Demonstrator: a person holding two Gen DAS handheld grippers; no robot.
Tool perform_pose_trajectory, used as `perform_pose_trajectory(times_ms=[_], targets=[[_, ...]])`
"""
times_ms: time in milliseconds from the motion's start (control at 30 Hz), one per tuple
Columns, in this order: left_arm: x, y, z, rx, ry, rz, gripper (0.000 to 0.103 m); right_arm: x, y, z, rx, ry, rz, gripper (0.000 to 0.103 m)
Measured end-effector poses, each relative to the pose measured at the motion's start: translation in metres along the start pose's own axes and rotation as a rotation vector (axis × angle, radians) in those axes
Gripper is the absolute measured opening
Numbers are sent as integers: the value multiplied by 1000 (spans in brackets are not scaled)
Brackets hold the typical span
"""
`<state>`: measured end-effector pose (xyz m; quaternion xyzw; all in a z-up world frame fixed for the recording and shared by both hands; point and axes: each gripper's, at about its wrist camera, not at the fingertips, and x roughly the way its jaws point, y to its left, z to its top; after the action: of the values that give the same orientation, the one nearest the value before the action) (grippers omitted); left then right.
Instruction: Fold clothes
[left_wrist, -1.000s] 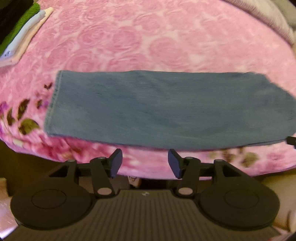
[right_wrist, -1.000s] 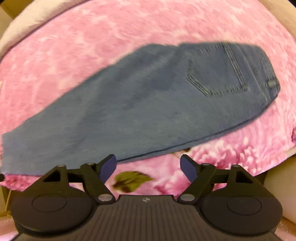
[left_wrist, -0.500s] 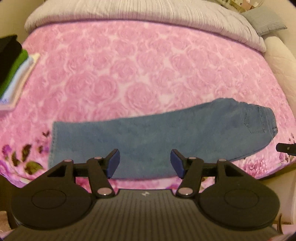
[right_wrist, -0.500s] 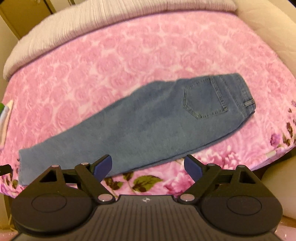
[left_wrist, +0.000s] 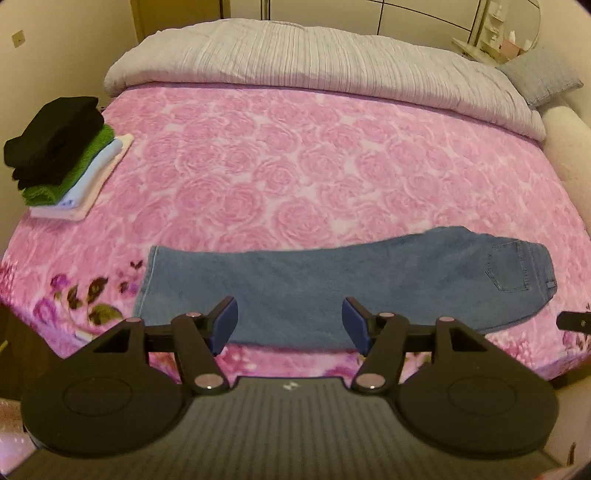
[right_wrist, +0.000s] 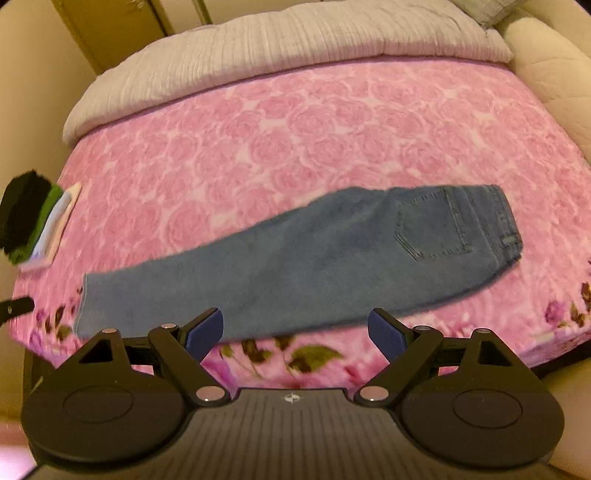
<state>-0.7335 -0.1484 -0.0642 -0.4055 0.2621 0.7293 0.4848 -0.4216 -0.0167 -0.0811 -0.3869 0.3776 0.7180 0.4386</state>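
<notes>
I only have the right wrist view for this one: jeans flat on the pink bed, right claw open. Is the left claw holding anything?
Observer: No. The left claw is open and empty, facing the leg of the jeans.
Reviewer: The pile at my left edge is blurred and cut off. What is it?
Observer: A folded stack: black on top, then green, light blue, and cream at the bottom.
Reviewer: Anything beyond the bed's far right corner?
Observer: A white shelf with small items, behind a grey-blue pillow.
</notes>
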Motion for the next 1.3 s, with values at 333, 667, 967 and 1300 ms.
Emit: perform_pose_trajectory(times_ms=[333, 667, 967, 1300], targets=[[-48, -48, -72, -25, -33, 5, 60, -39, -54, -54, -35, 3, -21, 88], [-77, -66, -102, -9, -57, 23, 61, -62, -76, -78, -37, -26, -5, 88], [-87, -75, -115, -4, -68, 28, 63, -73, -81, -84, -45, -46, -10, 88], [-86, -79, -116, -13, -61, 33, 63, -74, -88, -79, -50, -64, -9, 88]])
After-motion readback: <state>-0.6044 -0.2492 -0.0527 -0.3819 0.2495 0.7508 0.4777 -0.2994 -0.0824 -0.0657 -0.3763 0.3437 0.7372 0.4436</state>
